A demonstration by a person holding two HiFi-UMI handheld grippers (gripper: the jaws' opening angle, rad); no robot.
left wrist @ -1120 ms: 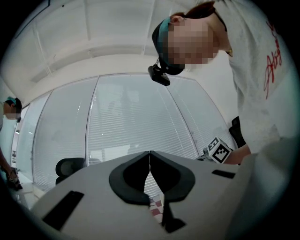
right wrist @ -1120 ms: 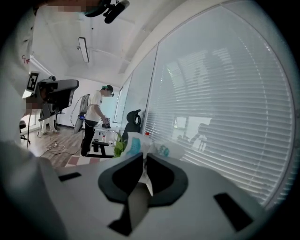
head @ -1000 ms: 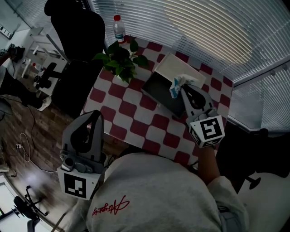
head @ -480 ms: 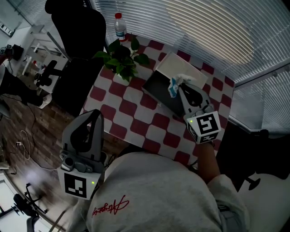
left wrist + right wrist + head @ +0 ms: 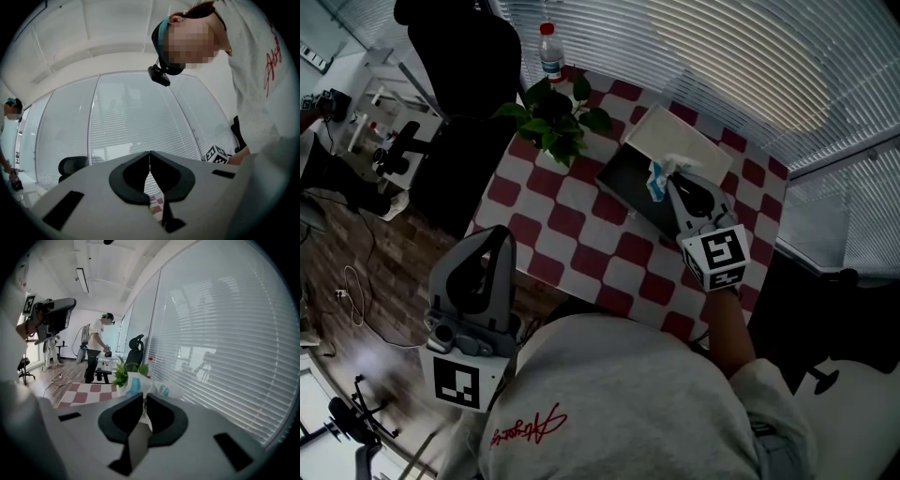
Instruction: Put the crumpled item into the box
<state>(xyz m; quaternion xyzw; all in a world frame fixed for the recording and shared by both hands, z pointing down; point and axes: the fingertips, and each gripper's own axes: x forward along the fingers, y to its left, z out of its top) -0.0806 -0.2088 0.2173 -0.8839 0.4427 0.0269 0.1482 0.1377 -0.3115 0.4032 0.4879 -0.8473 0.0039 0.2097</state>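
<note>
The crumpled item (image 5: pixel 660 172), a white wad with blue print, is pinched in my right gripper (image 5: pixel 668 181), which is shut on it. It hangs over the right end of the open box (image 5: pixel 623 185), whose dark inside faces up and whose white lid (image 5: pixel 675 141) lies behind. In the right gripper view the crumpled item (image 5: pixel 135 384) sticks out past the right gripper (image 5: pixel 143 397). My left gripper (image 5: pixel 497 236) is held low, off the table's left front corner, jaws together on nothing. The left gripper (image 5: pixel 149 157) points up at the window blinds.
The box lies on a red-and-white checkered table (image 5: pixel 572 234). A potted plant (image 5: pixel 553 117) and a plastic bottle (image 5: pixel 549 54) stand at its far left corner. A black office chair (image 5: pixel 455 47) is beyond. A person (image 5: pixel 97 352) stands across the room.
My right gripper has shifted slightly left and away with the crumpled item, further over the box. The left gripper has stayed where it was.
</note>
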